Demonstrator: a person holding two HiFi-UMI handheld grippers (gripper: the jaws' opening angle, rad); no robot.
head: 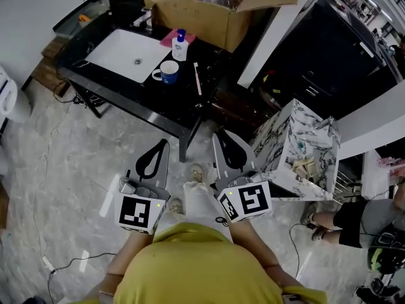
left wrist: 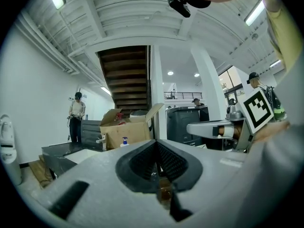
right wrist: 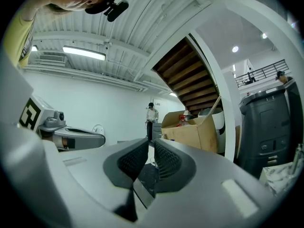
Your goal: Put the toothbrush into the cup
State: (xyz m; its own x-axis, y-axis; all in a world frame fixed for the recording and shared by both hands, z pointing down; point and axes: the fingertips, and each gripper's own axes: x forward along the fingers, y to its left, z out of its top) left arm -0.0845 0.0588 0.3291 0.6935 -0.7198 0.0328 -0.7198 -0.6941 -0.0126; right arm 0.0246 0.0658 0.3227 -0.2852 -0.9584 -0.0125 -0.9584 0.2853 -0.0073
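Observation:
On the black table (head: 158,109) ahead stands a blue cup (head: 169,72) beside the white sink (head: 123,56). The toothbrush (head: 197,78), a thin pale stick, lies flat just right of the cup. Both grippers hang over the floor short of the table's front edge and touch nothing. My left gripper (head: 164,143) (left wrist: 156,142) points level at the table, its pads meeting at the tips with nothing between them. In my right gripper (head: 218,135) (right wrist: 151,144) a narrow gap shows between the jaws, and it is empty.
A soap bottle (head: 180,45), a pink cloth (head: 168,40) and an open cardboard box (head: 215,8) sit behind the cup. A marble-patterned cabinet (head: 297,147) stands close on the right. Cables lie on the floor at left. Another person (head: 354,223) stands at the lower right.

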